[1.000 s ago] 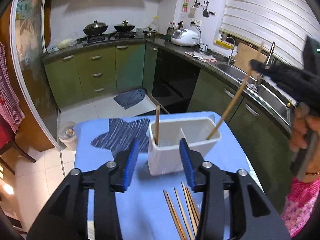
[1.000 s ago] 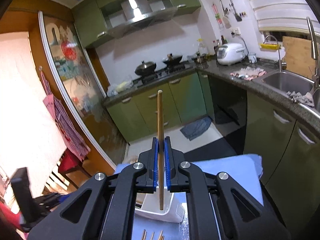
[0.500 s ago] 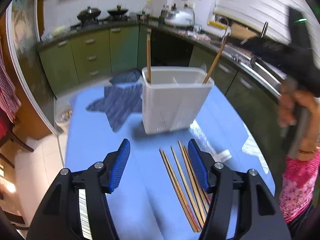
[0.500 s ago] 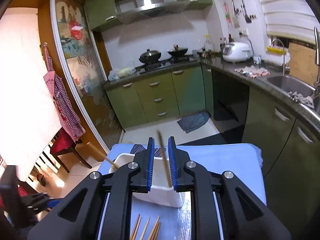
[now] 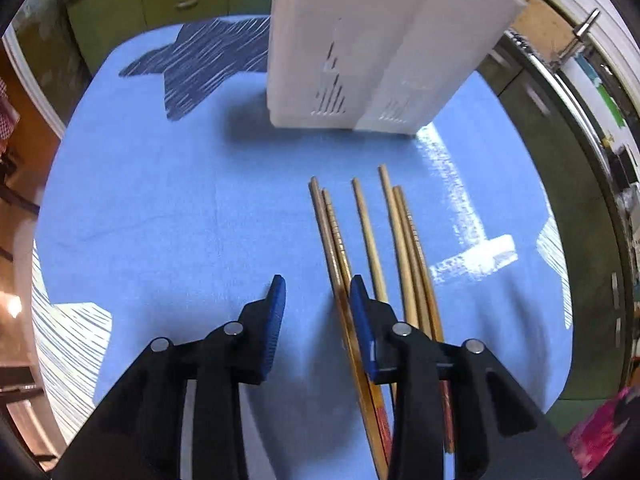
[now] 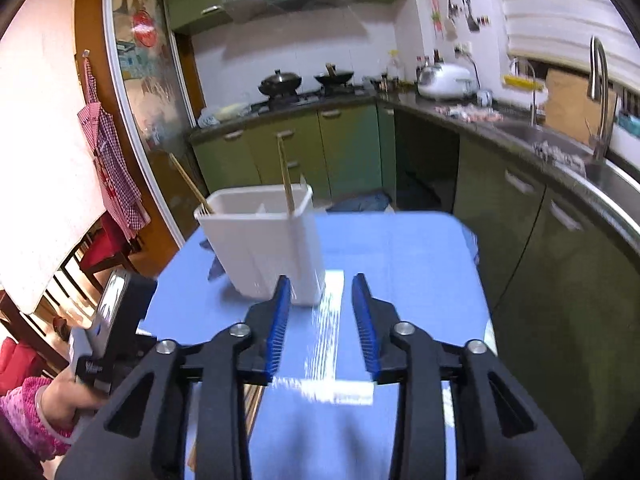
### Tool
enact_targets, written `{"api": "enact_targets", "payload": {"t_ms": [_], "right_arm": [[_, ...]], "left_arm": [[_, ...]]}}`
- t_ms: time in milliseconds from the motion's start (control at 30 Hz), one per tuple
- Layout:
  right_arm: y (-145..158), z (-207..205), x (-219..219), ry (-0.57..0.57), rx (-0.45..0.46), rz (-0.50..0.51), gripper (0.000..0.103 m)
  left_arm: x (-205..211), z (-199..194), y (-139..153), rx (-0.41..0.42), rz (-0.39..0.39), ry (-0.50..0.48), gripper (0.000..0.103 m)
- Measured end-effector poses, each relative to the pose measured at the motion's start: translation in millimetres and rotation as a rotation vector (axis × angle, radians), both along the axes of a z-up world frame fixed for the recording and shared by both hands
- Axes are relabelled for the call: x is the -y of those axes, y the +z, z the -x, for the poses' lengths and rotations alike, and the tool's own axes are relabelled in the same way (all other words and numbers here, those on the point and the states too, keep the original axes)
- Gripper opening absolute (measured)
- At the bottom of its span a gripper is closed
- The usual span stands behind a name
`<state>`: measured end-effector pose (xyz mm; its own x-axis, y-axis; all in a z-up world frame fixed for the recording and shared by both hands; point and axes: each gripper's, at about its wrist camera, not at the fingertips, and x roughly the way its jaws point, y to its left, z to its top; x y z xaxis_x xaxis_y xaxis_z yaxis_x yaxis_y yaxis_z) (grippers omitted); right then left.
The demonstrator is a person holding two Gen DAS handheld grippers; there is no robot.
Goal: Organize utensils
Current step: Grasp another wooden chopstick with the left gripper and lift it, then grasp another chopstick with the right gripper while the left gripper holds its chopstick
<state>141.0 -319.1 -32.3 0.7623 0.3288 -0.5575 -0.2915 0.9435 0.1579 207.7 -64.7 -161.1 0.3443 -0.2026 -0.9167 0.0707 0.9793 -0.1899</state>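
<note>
Your left gripper (image 5: 316,300), jaws just narrowing and partly open with nothing pinched, sits low over the chopsticks (image 5: 362,232) at five o'clock of the white holder (image 5: 372,48). You're mid-pickup: straddle the leftmost stick and close. Your right gripper (image 6: 320,300), jaws just parting, holds nothing.

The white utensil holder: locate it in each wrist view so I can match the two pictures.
Left wrist: the white utensil holder fills the top centre, standing on the blue tablecloth beyond the loose chopsticks.
Right wrist: it stands left of centre, just beyond the left fingertip of the right gripper, with two chopsticks standing in it.
Shared landmark: the blue tablecloth under the holder, plus the green cabinets behind.
</note>
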Motion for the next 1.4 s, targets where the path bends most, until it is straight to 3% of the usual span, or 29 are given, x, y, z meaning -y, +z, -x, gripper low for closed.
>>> {"api": "enact_targets", "payload": {"t_ms": [200, 367, 667, 800, 1000, 1167, 1400], "right_arm": [[-12, -4, 7, 0.013, -0.031, -0.021, 0.033], [-13, -4, 9, 0.017, -0.041, -0.034, 0.033], [-16, -6, -2, 0.036, -0.063, -0.021, 0.035], [-27, -13, -16, 0.055, -0.102, 0.029, 0.035], [-69, -36, -47, 0.148, -0.256, 0.064, 0.034], [-105, -52, -79, 0.235, -0.38, 0.071, 0.027], [-131, -71, -101, 0.25, -0.464, 0.122, 0.018]], "left_arm": [[5, -1, 0, -0.011, -0.032, 0.002, 0.03], [10, -3, -1, -0.029, -0.073, -0.005, 0.015], [25, -1, -2, 0.0, -0.129, -0.02, 0.013], [22, 2, -2, 0.0, -0.098, -0.024, 0.006], [2, 20, 33, 0.12, -0.047, -0.01, 0.006], [-8, 45, 71, 0.249, -0.067, -0.011, 0.006], [-21, 71, 97, 0.331, -0.044, -0.013, 0.006]]}}
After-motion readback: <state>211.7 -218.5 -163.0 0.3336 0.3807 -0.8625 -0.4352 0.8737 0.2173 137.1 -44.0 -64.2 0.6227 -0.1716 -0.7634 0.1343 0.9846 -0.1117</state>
